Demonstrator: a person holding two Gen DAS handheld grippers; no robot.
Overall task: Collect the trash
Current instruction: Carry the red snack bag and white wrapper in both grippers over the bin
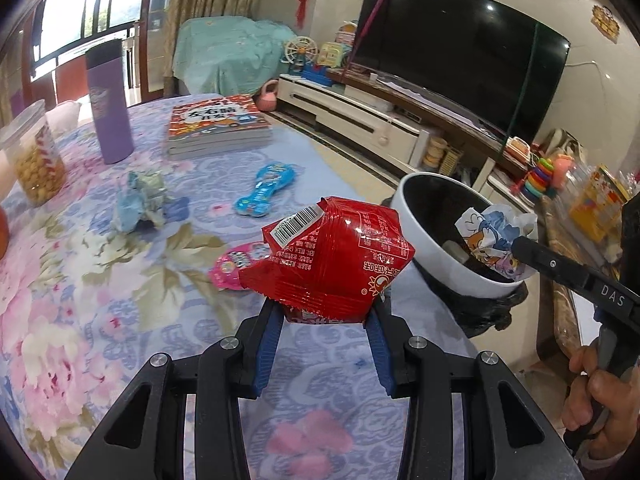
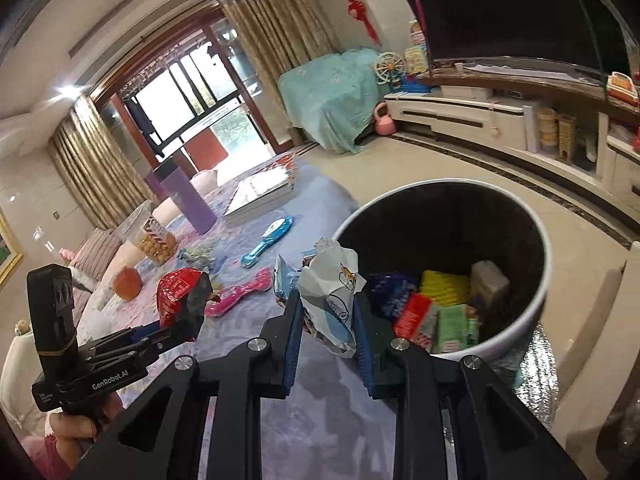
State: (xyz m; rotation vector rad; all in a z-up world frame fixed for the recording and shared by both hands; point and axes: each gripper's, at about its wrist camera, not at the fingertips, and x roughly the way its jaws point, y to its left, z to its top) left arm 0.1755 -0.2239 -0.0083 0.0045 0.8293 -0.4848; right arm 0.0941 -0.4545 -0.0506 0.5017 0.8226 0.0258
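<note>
My left gripper (image 1: 326, 312) is shut on a red snack bag (image 1: 328, 256) and holds it above the flowered tablecloth; it also shows in the right wrist view (image 2: 180, 300). My right gripper (image 2: 328, 312) is shut on a crumpled white cartoon wrapper (image 2: 332, 292), held at the near rim of the white trash bin (image 2: 536, 300). In the left wrist view the wrapper (image 1: 492, 236) hangs over the bin (image 1: 432, 256). The bin holds several wrappers. A crumpled blue paper (image 1: 140, 204) lies on the table.
On the table stand a purple tumbler (image 1: 110, 104), a stack of books (image 1: 218, 126), a jar of snacks (image 1: 34, 156), a blue toy (image 1: 266, 188) and a pink toy (image 1: 234, 266). A TV (image 1: 460, 52) and cabinet lie beyond the table edge.
</note>
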